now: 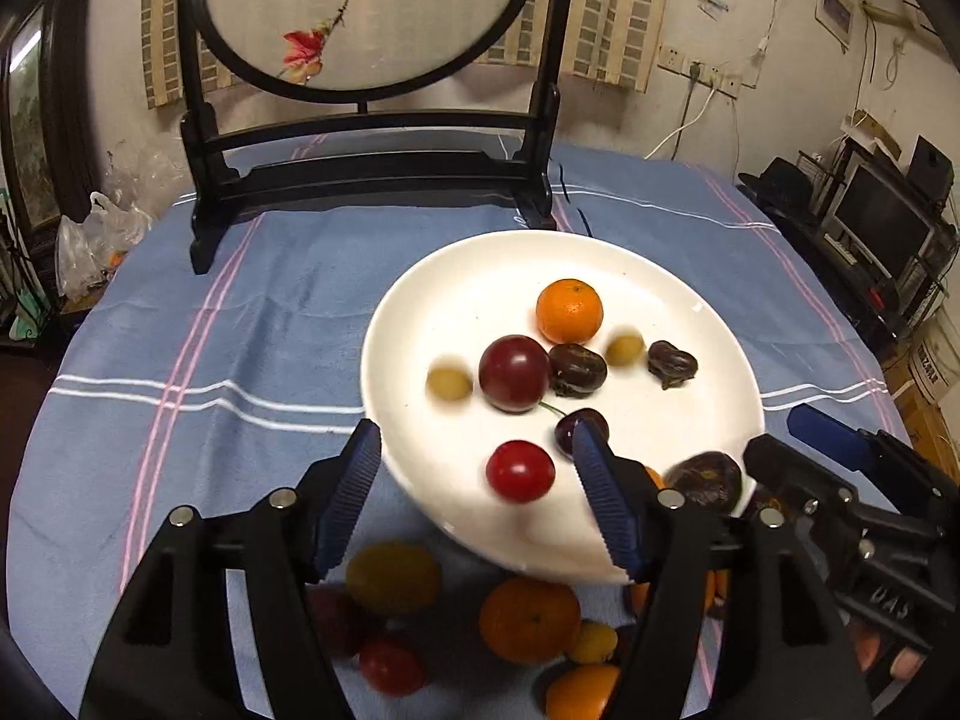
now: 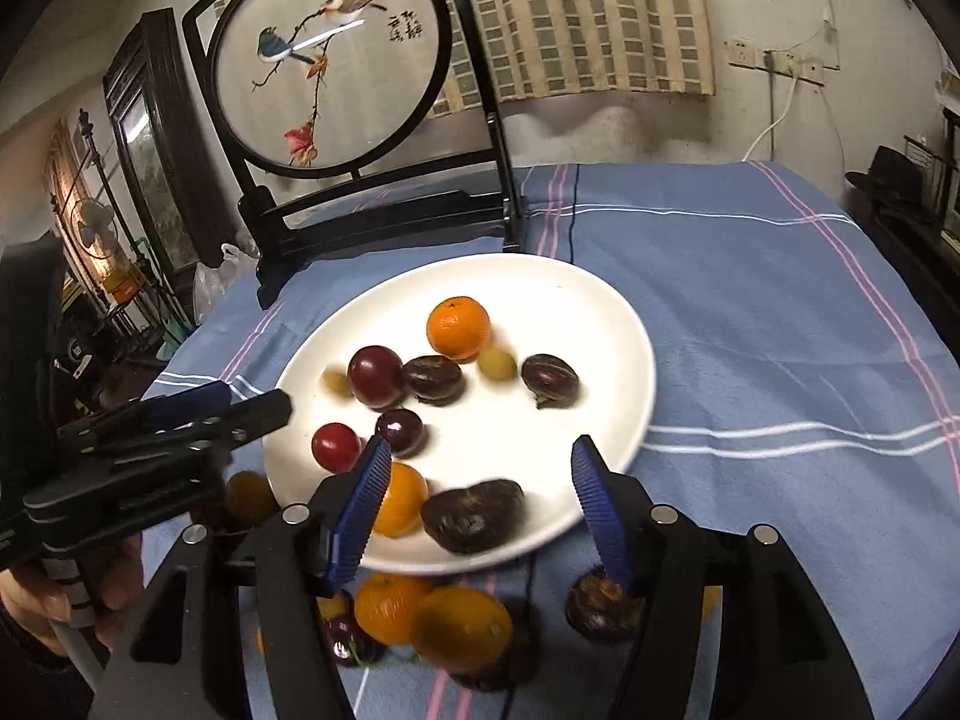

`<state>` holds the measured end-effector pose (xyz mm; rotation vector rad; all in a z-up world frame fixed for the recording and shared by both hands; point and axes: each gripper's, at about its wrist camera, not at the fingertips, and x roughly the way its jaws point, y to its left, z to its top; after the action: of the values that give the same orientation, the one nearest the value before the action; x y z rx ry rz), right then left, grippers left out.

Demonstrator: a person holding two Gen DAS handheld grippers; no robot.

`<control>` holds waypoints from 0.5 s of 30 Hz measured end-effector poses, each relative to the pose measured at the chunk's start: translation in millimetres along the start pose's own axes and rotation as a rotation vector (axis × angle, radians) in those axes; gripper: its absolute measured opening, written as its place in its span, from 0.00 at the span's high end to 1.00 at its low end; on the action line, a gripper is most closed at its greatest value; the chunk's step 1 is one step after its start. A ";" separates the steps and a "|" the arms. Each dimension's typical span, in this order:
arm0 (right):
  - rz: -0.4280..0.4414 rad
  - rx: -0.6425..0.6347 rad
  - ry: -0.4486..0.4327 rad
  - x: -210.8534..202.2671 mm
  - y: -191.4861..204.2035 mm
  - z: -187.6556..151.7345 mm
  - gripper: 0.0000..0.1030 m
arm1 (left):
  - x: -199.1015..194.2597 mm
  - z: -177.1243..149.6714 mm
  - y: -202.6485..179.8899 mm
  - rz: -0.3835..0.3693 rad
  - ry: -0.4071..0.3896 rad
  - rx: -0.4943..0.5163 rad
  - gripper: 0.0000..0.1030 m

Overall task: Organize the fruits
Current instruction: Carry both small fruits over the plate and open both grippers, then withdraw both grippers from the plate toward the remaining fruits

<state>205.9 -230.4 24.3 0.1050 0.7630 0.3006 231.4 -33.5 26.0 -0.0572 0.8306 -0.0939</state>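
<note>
Both grippers, left (image 1: 477, 468) and right (image 2: 474, 480), are held with jaws released over the near rim of the fruit-laden white plate (image 2: 624, 330); more fruit (image 2: 462, 627) lies on the bench just beside that rim.

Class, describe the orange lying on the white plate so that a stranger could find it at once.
Start at the white plate on the blue cloth. Look toward its far side, near the black-framed round screen. The orange sits there, the brightest fruit in that far group, touching a small yellow-green one beside dark brown and red neighbours.
</note>
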 end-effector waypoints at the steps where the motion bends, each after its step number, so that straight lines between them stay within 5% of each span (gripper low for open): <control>1: -0.002 0.010 0.004 -4.7 -2.3 -3.4 0.39 | -4.4 -2.9 1.6 -0.003 -0.001 -0.006 0.34; 15: -0.095 0.008 0.054 -49.3 -31.5 -56.4 0.39 | -39.4 -65.8 16.2 -0.027 0.038 -0.035 0.24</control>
<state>140.4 -276.2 10.1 0.0679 0.8197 0.2104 157.3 -14.2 9.2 -0.1003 0.8693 -0.1063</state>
